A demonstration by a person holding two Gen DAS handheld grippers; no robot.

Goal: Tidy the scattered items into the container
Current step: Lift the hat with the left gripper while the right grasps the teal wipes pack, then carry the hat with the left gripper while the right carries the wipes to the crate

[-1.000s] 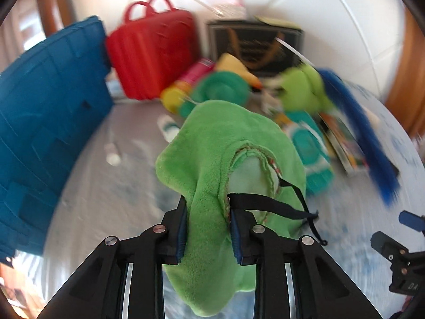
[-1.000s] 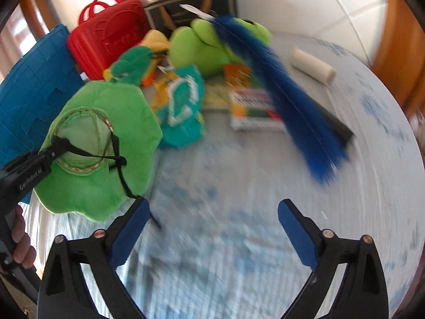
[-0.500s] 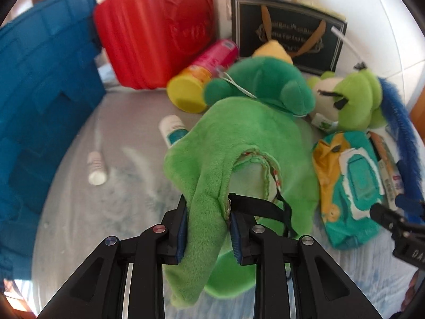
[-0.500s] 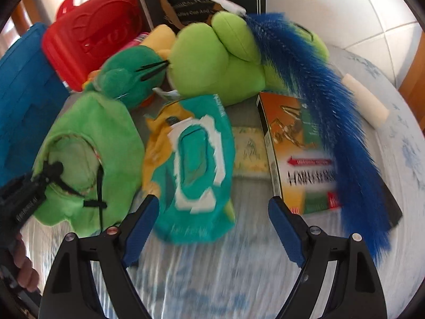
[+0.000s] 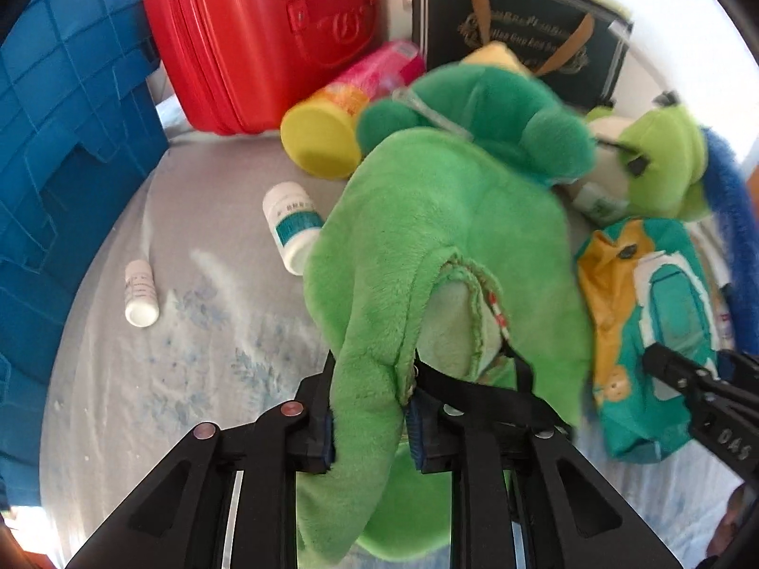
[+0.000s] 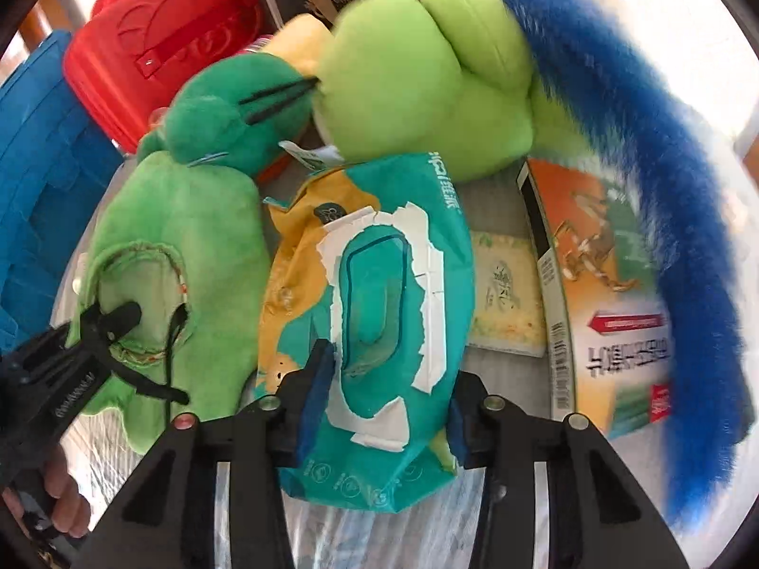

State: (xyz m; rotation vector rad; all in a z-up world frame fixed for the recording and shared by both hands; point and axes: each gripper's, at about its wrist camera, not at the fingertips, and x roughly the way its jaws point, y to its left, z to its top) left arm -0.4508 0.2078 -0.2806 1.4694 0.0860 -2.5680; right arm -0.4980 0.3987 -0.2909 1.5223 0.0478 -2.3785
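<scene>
My left gripper (image 5: pixel 372 422) is shut on a light green plush cap (image 5: pixel 436 237) with a black strap, held just above the bedsheet; the cap also shows in the right wrist view (image 6: pixel 175 246). My right gripper (image 6: pixel 384 400) has its blue pads on either side of a teal and yellow wet-wipes pack (image 6: pixel 370 303), which also shows in the left wrist view (image 5: pixel 640 322). The jaws pinch the pack's sides. The blue crate (image 5: pixel 61 151) stands at the left.
On the sheet lie a small white bottle (image 5: pixel 140 291), a white and teal bottle (image 5: pixel 294 225), a yellow-capped pink can (image 5: pixel 341 118), green plush toys (image 6: pixel 417 76), a blue furry strip (image 6: pixel 664 218), a boxed kit (image 6: pixel 612 294). A red case (image 5: pixel 265 33) and black bag (image 5: pixel 517 33) stand behind.
My right gripper moved forward over the wipes pack and closed from wide open onto its sides. My left gripper moved forward with the green cap, nearer the toys.
</scene>
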